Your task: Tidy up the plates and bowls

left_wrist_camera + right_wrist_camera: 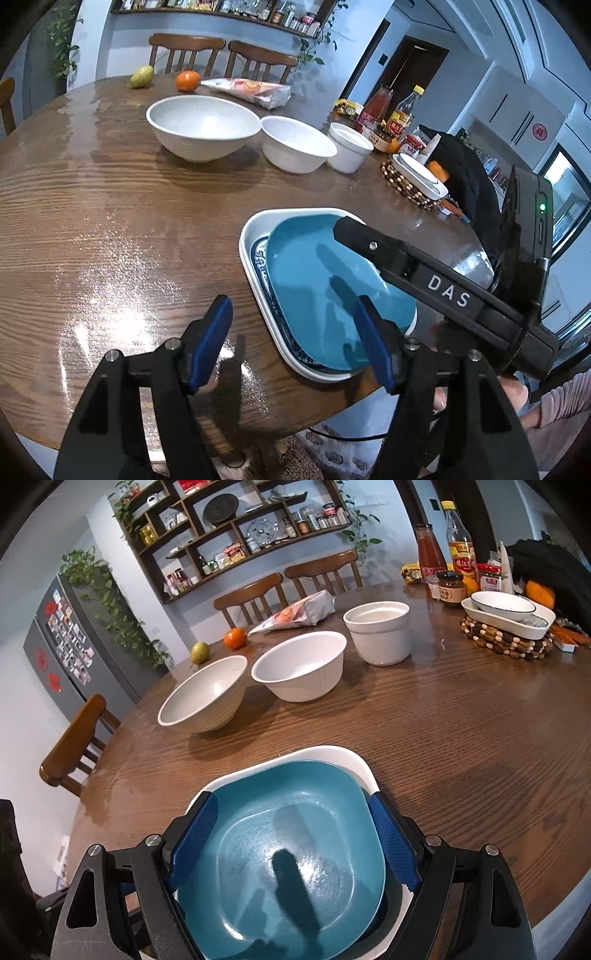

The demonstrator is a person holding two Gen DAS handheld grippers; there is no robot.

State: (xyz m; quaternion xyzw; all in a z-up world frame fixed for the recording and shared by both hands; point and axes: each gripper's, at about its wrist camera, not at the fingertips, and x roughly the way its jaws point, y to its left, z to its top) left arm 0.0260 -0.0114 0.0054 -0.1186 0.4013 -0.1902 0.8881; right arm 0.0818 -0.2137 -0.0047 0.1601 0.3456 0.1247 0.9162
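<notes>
A teal plate (314, 280) (295, 830) lies on top of a blue-patterned plate (258, 254) inside a white square plate (251, 251) (332, 751) near the table's front edge. My right gripper (291, 842) (343, 230) hovers open just above the teal plate and casts shadows on it. At the stack's near left corner, my left gripper (291, 347) is open with nothing between its pads. Three white bowls stand in a row farther back: a large one (203, 125) (203, 698), a medium one (295, 144) (299, 668) and a small deep one (349, 147) (380, 631).
White dishes sit on a beaded trivet (406, 184) (506, 642) at the right, with bottles and jars (402, 110) (458, 546) behind. An orange (188, 81), a pear (142, 76) and a packet (247, 90) lie at the far side. Chairs ring the round table (110, 221).
</notes>
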